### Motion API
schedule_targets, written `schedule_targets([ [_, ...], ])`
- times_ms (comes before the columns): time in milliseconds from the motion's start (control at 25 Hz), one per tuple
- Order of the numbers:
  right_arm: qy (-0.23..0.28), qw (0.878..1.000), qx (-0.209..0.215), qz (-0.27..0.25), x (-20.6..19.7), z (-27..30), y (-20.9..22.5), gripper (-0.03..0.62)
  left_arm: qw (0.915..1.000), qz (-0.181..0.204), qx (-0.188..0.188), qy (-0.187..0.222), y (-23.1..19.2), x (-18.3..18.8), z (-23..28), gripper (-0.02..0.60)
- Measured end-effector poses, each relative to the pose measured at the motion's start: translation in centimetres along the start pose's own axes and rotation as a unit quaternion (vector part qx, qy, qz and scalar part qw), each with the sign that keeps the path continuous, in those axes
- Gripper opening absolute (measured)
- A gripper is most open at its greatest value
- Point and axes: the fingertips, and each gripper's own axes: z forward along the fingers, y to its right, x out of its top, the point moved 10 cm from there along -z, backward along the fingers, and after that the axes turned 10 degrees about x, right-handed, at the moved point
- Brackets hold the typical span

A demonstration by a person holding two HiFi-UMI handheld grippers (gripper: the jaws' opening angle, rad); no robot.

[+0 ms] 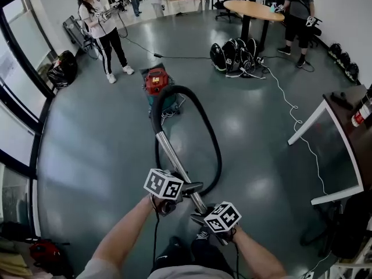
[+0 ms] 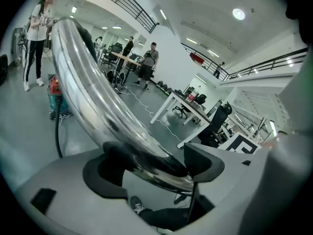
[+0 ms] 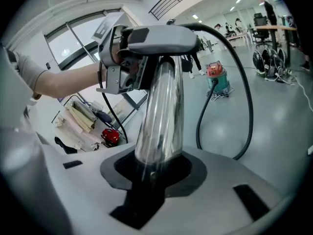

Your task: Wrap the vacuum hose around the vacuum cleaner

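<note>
1. My left gripper [image 1: 192, 188] has its jaws spread wide. The long, shiny chrome tube [image 2: 98, 97] of the vacuum runs through the gap between them, and neither pad clamps it.
2. My right gripper [image 3: 154, 168] is pinched onto the same chrome tube, lower down and nearer my body. The metal sits tight between both dark pads.
3. In the head view the tube slants up and away from both grippers, with my left gripper just above my right one along it.
4. At its far end the tube meets the thick black hose [image 1: 209, 132]. The hose arches over and sweeps down my right side in one big loop that lies on the glossy grey floor [image 1: 104, 173].
5. The red-topped, teal-bodied canister vacuum cleaner [image 1: 158, 86] stands on the floor beyond the tube's far end, well apart from both grippers. The hose lies loose beside it, not wound around it.
</note>
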Motion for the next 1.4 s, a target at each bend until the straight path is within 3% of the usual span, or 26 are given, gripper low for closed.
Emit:
schedule_targets([
  [240, -0.037, 0.999, 0.022, -0.018, 0.9, 0.0, 1.1, 0.123, 0.9968, 0.019, -0.046, -0.062, -2.0, 0.3, -1.0, 0.359],
  [560, -0.075, 0.996, -0.006, -0.046, 3.6, -0.3, 3.1, 0.123, 0.9969, 0.027, -0.054, -0.051, -4.7, 1.8, -1.6, 0.36],
  [760, -0.093, 0.995, -0.026, -0.029, 5.5, -0.1, 4.3, 0.123, 0.996, 0.076, -0.006, -0.046, -8.3, 1.9, -4.2, 0.359],
  [880, -0.111, 0.993, -0.038, -0.022, 6.5, -0.2, 5.3, 0.123, 0.9897, 0.135, 0.033, -0.034, -9.4, 2.8, -5.3, 0.359],
  [960, -0.124, 0.991, -0.045, -0.021, 7.2, -0.4, 6.1, 0.123, 0.9748, 0.212, 0.067, -0.023, -9.8, 3.8, -6.0, 0.359],
  [1080, -0.147, 0.987, -0.055, -0.021, 8.4, -0.4, 7.0, 0.123, 0.94, 0.325, 0.104, -0.007, -10.5, 5.3, -7.1, 0.359],
  [1200, -0.173, 0.983, -0.064, -0.023, 9.6, -0.4, 7.3, 0.123, 0.905, 0.406, 0.124, 0.015, -11.1, 7.0, -7.1, 0.359],
  [1320, -0.203, 0.976, -0.075, -0.026, 10.4, -0.6, 7.7, 0.123, 0.8718, 0.478, 0.105, 0.026, -11.2, 8.7, -5.6, 0.359],
  [1400, -0.224, 0.97, -0.086, -0.03, 10.9, -0.6, 7.9, 0.123, 0.8478, 0.525, 0.076, 0.005, -11.2, 8.8, -4.1, 0.359],
])
